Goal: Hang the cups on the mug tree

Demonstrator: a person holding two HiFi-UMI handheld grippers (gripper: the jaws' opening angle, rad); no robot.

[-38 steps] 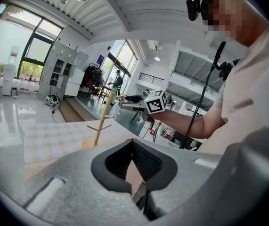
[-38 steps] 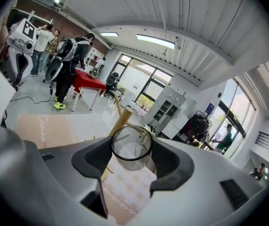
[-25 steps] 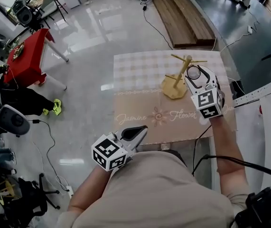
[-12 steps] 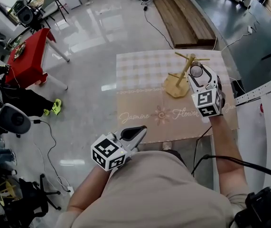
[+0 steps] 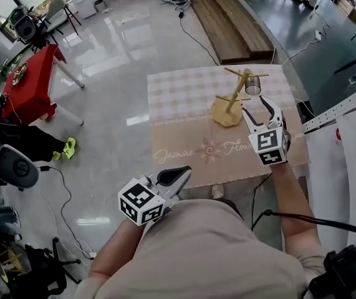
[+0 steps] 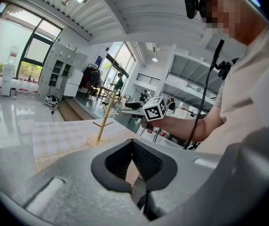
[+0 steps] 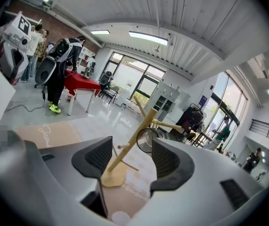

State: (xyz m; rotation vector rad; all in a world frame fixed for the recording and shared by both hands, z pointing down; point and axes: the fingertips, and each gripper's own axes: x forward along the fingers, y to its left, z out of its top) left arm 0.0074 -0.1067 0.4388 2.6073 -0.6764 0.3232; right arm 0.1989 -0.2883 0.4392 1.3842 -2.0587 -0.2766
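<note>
A wooden mug tree (image 5: pixel 232 98) stands on the far right part of the cloth-covered table (image 5: pixel 184 92). A clear glass cup (image 5: pixel 253 85) hangs from one of its upper right pegs. My right gripper (image 5: pixel 259 108) is open just short of the cup, with nothing between its fingers. In the right gripper view the cup (image 7: pixel 147 140) and the tree's stem (image 7: pixel 134 140) show beyond the open jaws of the right gripper (image 7: pixel 132 147). My left gripper (image 5: pixel 173 178) is shut and empty, held low near my body off the table's near edge. The left gripper view shows the tree (image 6: pixel 103 121) far off.
A red table (image 5: pixel 31 73) stands on the shiny floor at the far left, with dark equipment and bags (image 5: pixel 15 161) around it. Wooden boards (image 5: pixel 230 17) and cables lie beyond the table. A white bench edge (image 5: pixel 346 104) runs along the right.
The right gripper, which had the cup between its jaws at the tree, has drawn back toward me. The cup stays hanging on the peg. The left gripper has not moved.
</note>
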